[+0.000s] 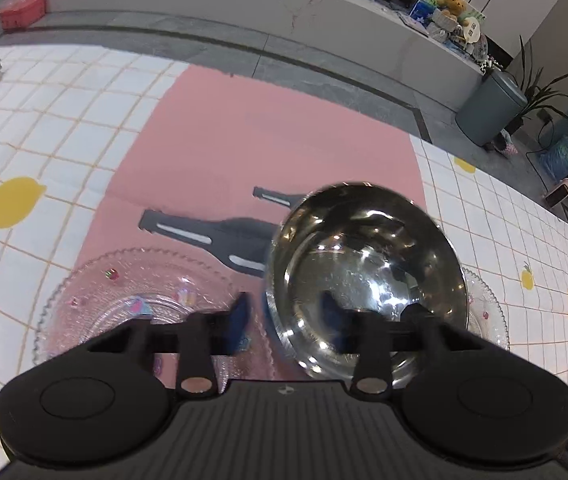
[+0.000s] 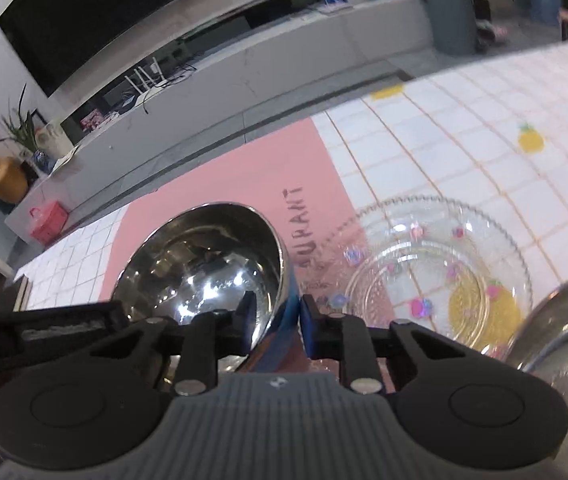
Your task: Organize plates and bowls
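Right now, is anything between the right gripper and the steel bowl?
Nothing visible. The right gripper is closed on the steel bowl at its rim, one finger inside, one outside; the glass plate lies off to the side.

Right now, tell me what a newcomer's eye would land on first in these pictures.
The shiny steel bowl dominates both views, sitting on the pink mat with each gripper clamped on a side of its rim: the left gripper and the right gripper. Patterned glass plates flank it on the lemon-print tablecloth.

Soft indoor light — glare on steel bowl (image 1: pixel 364 264), edges warped.
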Available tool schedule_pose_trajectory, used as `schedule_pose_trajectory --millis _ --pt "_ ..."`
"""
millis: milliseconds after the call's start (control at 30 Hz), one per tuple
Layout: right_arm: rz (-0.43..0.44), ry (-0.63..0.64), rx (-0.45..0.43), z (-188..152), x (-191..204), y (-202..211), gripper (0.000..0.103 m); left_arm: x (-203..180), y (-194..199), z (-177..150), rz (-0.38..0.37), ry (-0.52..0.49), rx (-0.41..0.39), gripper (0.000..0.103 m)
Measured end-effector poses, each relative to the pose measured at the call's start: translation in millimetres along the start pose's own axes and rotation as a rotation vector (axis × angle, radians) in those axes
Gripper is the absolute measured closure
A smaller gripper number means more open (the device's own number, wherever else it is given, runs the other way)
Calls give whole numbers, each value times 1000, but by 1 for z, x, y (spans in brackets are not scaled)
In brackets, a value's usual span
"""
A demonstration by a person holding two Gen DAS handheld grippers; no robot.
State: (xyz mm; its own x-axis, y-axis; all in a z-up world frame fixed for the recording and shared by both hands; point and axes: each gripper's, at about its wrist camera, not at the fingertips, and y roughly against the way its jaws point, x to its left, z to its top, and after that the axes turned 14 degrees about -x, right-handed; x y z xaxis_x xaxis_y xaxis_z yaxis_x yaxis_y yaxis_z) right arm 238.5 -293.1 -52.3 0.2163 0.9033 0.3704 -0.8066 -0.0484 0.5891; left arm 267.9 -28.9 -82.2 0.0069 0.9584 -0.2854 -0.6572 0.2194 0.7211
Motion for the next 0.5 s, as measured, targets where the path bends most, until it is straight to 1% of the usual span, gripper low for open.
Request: schedule_pose_trajectory --millis 33,67,100,200,300,433,500 --pt "4 -2 -4 1 0 0 86 1 -2 -1 8 8 3 77" --pt "10 -3 -6 1 0 -1 86 1 -2 -2 24 6 2 85" --pt "9 -4 -8 2 0 0 86 0 0 -2 39 -8 -4 90" --pt "15 -26 -16 7 -3 5 86 -3 12 -3 17 -40 -18 90" --pt "37 -79 -4 18 -6 18 86 -5 30 -1 17 -35 -10 89" --pt "61 -101 1 31 -1 52 86 -7 64 0 -7 -34 -2 88" --pt "74 -103 12 35 4 73 86 -5 83 -1 -3 0 14 87"
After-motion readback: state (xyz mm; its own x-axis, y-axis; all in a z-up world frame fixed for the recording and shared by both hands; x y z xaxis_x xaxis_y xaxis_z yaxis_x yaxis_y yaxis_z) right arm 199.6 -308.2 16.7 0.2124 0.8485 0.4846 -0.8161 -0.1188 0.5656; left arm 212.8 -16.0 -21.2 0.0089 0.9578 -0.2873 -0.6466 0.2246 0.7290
